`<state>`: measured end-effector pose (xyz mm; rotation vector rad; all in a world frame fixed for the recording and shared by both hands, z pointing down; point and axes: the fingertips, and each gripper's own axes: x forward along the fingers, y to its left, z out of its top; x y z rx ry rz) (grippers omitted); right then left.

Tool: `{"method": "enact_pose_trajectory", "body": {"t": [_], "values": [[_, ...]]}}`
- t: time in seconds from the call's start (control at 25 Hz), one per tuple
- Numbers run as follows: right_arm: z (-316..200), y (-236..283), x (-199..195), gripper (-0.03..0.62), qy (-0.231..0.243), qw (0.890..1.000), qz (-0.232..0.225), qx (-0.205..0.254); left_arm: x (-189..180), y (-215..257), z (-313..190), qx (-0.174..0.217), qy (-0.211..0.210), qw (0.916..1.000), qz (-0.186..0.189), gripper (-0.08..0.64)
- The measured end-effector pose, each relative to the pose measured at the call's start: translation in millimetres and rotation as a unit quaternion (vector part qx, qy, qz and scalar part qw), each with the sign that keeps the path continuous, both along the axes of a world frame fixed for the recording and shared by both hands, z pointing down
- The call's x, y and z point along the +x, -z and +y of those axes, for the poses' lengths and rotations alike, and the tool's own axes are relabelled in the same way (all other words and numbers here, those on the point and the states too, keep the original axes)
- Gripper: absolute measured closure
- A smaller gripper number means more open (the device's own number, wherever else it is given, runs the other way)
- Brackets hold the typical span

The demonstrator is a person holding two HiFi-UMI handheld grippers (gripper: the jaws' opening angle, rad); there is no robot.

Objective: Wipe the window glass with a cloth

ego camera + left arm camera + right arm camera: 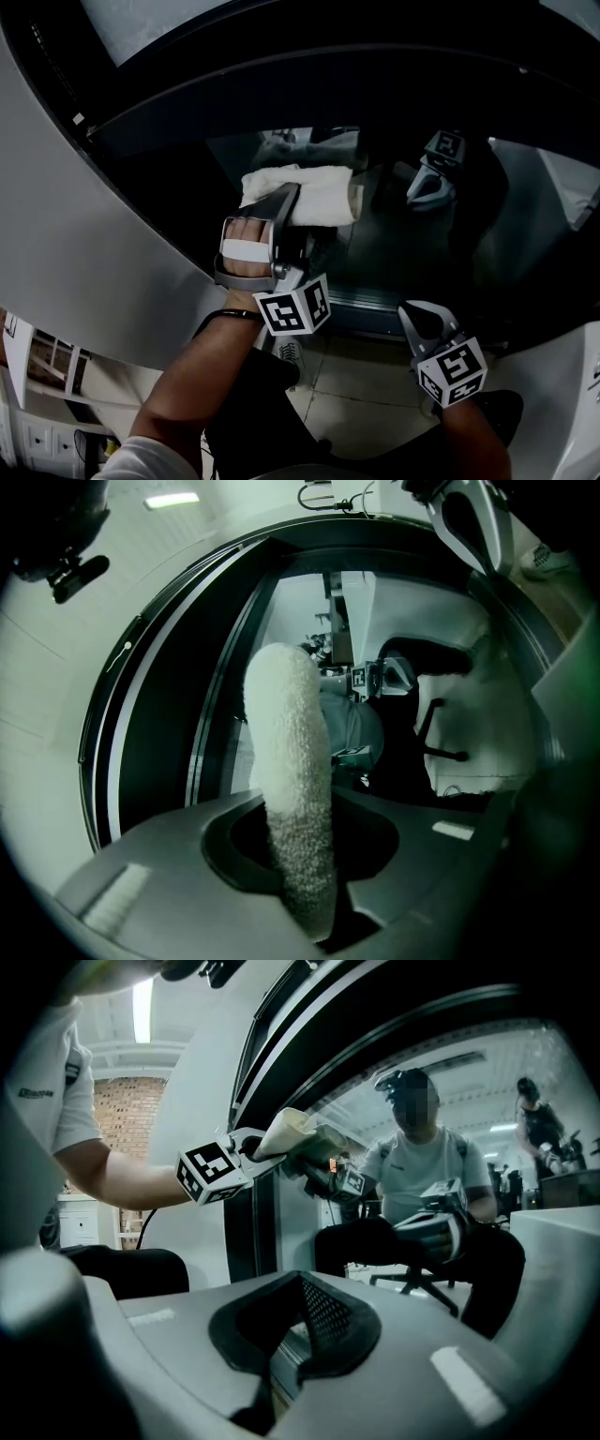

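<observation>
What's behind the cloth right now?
The window glass: the cloth, clamped in the left gripper, appears pressed against it. The patch under the cloth is covered, so I can't tell if it's clean.

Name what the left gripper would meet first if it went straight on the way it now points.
The window glass: the cloth in the left gripper looks pressed to it, though depth is unclear.

Brick wall (112,1117), lit ceiling lamp (142,1009), tiled floor (367,382).
</observation>
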<state>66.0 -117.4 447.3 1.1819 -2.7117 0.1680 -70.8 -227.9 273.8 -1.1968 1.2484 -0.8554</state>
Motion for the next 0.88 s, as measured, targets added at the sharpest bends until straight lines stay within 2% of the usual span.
{"method": "enact_pose_trajectory", "body": {"t": [0.64, 0.88], "values": [[-3.3, -3.6, 1.5, 0.591, -0.003, 1.0, -0.003, -0.009, -5.0, -14.5, -2.5, 0.005, 0.003, 0.9998, 0.019, 0.469], [-4.7, -3.7, 3.3, 0.591, -0.003, 1.0, -0.005, -0.01, -5.7, -26.3, -3.2, -0.004, 0.005, 0.9999, 0.012, 0.468]]}}
